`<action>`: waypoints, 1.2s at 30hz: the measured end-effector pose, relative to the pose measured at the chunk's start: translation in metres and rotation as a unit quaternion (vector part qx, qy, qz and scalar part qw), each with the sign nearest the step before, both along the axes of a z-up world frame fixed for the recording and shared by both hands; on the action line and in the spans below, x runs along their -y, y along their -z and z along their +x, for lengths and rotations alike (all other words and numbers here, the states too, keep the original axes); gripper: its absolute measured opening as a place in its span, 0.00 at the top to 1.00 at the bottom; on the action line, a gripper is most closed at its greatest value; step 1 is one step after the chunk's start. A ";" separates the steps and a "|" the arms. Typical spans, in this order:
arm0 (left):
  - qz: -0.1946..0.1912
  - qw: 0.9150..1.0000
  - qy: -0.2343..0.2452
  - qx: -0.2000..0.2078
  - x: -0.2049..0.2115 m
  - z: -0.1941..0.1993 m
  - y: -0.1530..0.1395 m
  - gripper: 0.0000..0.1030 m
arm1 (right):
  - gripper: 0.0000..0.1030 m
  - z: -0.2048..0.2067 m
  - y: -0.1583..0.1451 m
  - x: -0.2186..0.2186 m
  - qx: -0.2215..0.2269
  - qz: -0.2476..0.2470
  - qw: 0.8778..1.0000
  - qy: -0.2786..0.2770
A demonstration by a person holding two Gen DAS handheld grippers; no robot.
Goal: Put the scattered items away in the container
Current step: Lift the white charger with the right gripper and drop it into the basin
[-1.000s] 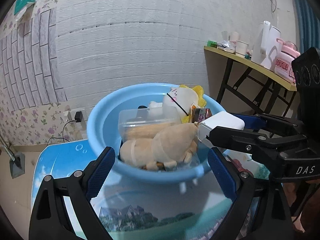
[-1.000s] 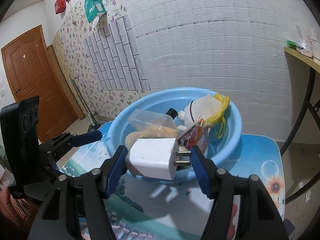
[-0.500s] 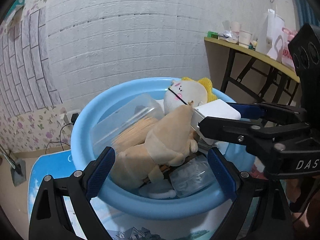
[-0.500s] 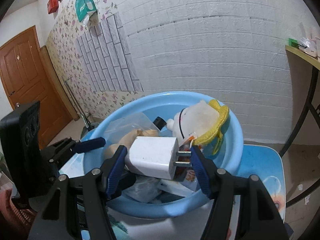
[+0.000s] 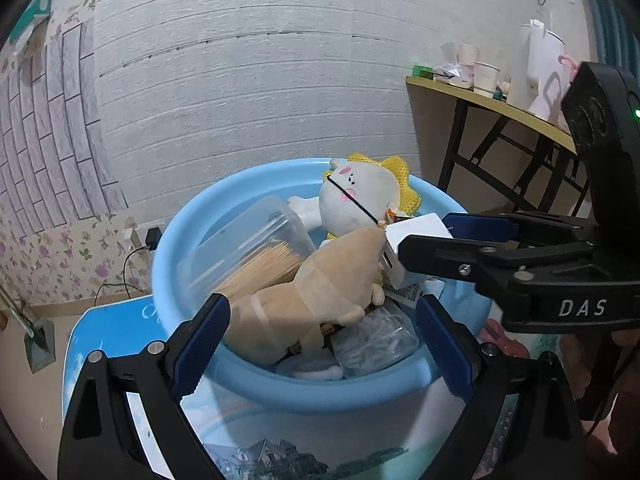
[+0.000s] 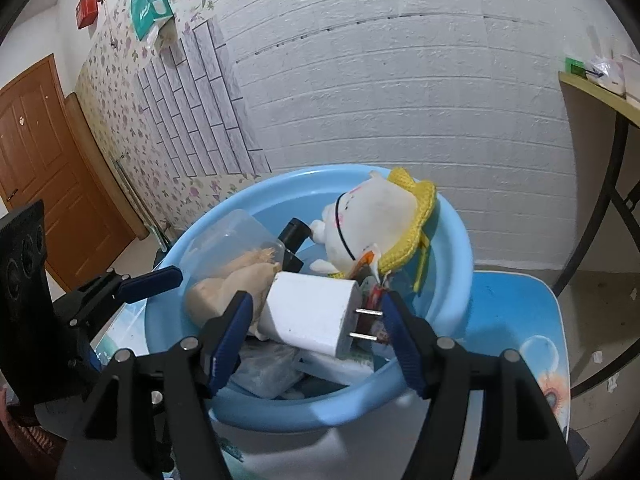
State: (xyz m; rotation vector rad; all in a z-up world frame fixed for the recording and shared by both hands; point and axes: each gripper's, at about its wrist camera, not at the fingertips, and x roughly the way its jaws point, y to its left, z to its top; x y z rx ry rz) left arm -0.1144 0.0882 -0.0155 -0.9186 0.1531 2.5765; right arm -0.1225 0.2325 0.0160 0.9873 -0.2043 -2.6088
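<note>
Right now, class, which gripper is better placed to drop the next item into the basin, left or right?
Right. The right gripper already holds the white charger above the blue basin, so opening should drop it in. The left gripper is open and empty.

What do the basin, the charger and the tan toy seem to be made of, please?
Basin: glossy light-blue plastic, judging by its sheen and moulded rim.
Charger: smooth white plastic, likely hard, with two metal prongs.
Tan toy: plush fabric, matte and fuzzy, apparently stuffed.
</note>
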 end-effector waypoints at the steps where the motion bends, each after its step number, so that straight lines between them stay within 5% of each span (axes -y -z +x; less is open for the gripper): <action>1: 0.001 1.000 -0.004 0.002 0.001 0.001 -0.001 0.09 | 0.34 0.001 -0.002 0.001 -0.001 -0.001 1.000 0.000; 19: 0.039 0.994 -0.094 0.029 0.036 0.022 -0.016 0.04 | 0.28 0.034 -0.011 -0.004 0.009 0.011 1.000 0.024; 27: 0.027 0.991 -0.130 0.016 0.048 0.045 -0.026 0.00 | 0.27 0.053 -0.022 0.008 0.006 0.030 0.999 0.033; 31: 0.025 0.990 -0.142 0.011 0.053 0.056 -0.028 0.00 | 0.02 0.064 -0.026 0.014 -0.001 0.042 0.998 0.046; 36: 0.023 0.987 -0.157 0.009 0.059 0.066 -0.032 0.00 | 0.00 0.076 -0.030 0.018 -0.009 0.047 0.998 0.045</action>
